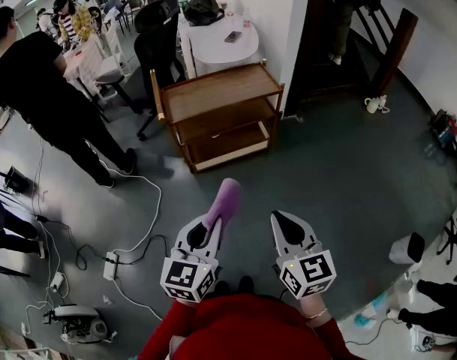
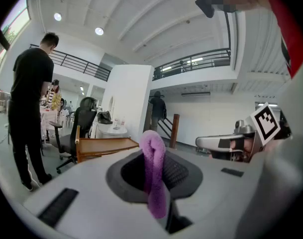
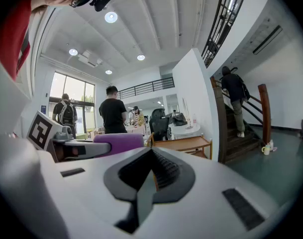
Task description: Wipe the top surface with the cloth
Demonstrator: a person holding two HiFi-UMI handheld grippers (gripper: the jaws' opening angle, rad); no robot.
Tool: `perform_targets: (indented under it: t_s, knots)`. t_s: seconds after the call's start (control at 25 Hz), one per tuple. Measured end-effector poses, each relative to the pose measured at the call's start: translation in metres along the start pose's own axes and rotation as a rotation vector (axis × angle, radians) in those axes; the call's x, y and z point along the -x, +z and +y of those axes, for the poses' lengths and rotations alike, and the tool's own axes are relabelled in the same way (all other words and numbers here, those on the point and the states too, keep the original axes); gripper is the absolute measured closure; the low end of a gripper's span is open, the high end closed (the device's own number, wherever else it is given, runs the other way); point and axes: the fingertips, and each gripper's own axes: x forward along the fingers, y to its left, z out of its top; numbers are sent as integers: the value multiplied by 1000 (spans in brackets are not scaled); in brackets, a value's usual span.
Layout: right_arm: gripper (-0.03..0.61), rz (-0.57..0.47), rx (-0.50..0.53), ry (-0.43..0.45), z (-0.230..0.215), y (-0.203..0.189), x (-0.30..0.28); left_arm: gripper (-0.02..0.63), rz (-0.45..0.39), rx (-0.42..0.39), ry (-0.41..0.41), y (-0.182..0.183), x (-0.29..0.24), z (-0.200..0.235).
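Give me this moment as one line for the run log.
left claw: shut on purple cloth | right claw: shut, empty | wooden cart: ahead, not reached

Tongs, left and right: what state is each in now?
Left tongs: closed on the soft purple fabric cloth.
Right tongs: closed, holding nothing.

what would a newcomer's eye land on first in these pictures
The purple cloth stands out most, clamped in the fingers of the left gripper and sticking out near the middle of the head view. Farther ahead stands a wooden cart with a bare top shelf. The right gripper, beside the left one, is shut and empty.
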Motion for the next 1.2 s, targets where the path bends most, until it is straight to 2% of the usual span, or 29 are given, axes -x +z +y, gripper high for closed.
perform_targets:
  t_s: [0.52, 0.72, 1.0, 1.2]
  knots:
    - [568, 23, -5, -22, -36, 0, -6, 561, 17, -3, 3, 5, -37, -3]
    - [568, 40, -69, -21, -48, -9, -13, 561, 33, 1, 13, 0, -49, 0]
    - [566, 40, -95, -26, -75, -2, -38, 561, 40, 7, 77, 4, -81, 39]
    - [568, 35, -71, 3, -107, 13, -102, 561, 17, 23, 114, 13, -142, 91]
